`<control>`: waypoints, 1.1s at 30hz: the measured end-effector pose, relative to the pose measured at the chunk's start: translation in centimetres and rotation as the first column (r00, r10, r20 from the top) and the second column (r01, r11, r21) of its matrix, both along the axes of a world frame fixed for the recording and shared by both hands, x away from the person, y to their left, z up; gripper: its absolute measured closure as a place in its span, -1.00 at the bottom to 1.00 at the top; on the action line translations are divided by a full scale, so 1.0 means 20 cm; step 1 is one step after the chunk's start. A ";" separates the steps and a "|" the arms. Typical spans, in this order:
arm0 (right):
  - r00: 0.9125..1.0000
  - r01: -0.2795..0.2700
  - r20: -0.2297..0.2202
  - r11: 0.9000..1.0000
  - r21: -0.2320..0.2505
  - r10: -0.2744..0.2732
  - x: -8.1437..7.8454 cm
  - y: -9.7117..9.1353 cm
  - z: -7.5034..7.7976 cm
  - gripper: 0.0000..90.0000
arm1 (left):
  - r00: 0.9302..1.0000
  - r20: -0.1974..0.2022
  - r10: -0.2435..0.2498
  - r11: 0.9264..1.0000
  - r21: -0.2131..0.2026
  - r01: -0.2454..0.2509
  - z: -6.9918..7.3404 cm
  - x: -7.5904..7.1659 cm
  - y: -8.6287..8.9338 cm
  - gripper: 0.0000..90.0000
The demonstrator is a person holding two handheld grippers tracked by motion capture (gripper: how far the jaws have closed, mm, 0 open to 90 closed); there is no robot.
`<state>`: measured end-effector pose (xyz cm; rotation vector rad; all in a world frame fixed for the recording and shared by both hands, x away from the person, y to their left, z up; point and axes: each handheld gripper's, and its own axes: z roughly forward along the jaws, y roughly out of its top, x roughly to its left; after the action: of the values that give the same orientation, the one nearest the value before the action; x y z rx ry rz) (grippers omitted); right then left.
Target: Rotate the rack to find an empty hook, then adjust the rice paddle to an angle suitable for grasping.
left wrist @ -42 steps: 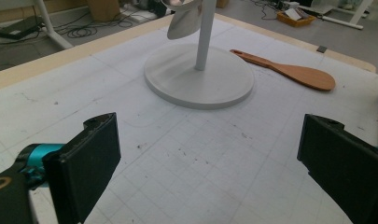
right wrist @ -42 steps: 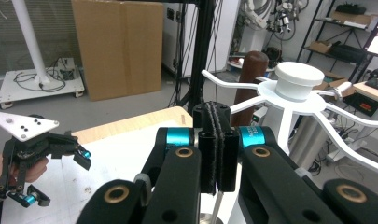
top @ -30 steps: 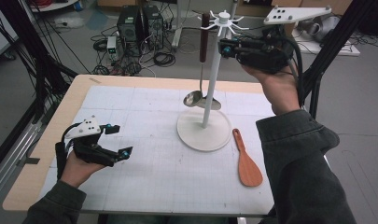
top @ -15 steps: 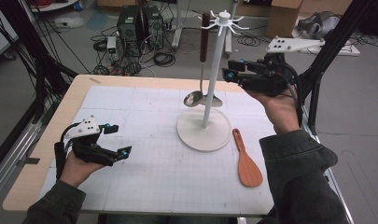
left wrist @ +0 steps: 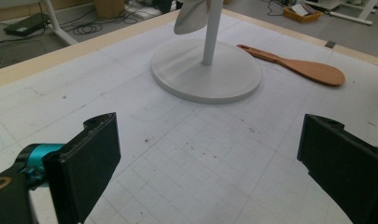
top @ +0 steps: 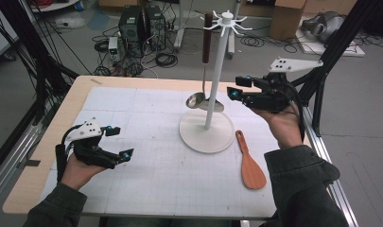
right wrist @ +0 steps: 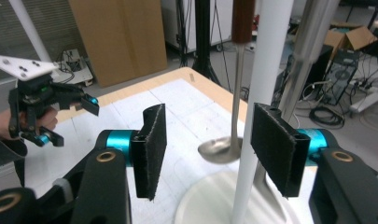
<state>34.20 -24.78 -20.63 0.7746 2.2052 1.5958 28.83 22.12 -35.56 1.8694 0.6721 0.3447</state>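
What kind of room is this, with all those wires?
Probably a workshop or lab for recording tests. A work table covered by a gridded mat stands among computer towers, loose cables and cardboard boxes on the floor.

Ladle (left wrist: 192, 16) bowl cut off by top edge; stand's pole (left wrist: 212, 30) likewise

Right gripper (top: 237, 86) raised, jaws just opening, empty.

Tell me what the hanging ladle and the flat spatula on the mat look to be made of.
Ladle: polished metal bowl and stem, judging by the mirror-like shine; dark brown grip, probably wood. Spatula: looks like wood, evenly orange-brown and matte, though bamboo or plastic can't be ruled out.
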 end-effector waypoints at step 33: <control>0.991 0.080 -0.111 0.997 -0.008 -0.081 -0.08 -0.09 -0.43 -0.36 | 1.000 0.003 0.004 0.999 0.038 -0.004 -0.02 -0.01 -0.01 -0.86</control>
<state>32.60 -26.66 -29.21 0.9608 2.2219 1.5443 28.55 21.92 -36.04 1.9039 0.6716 0.3653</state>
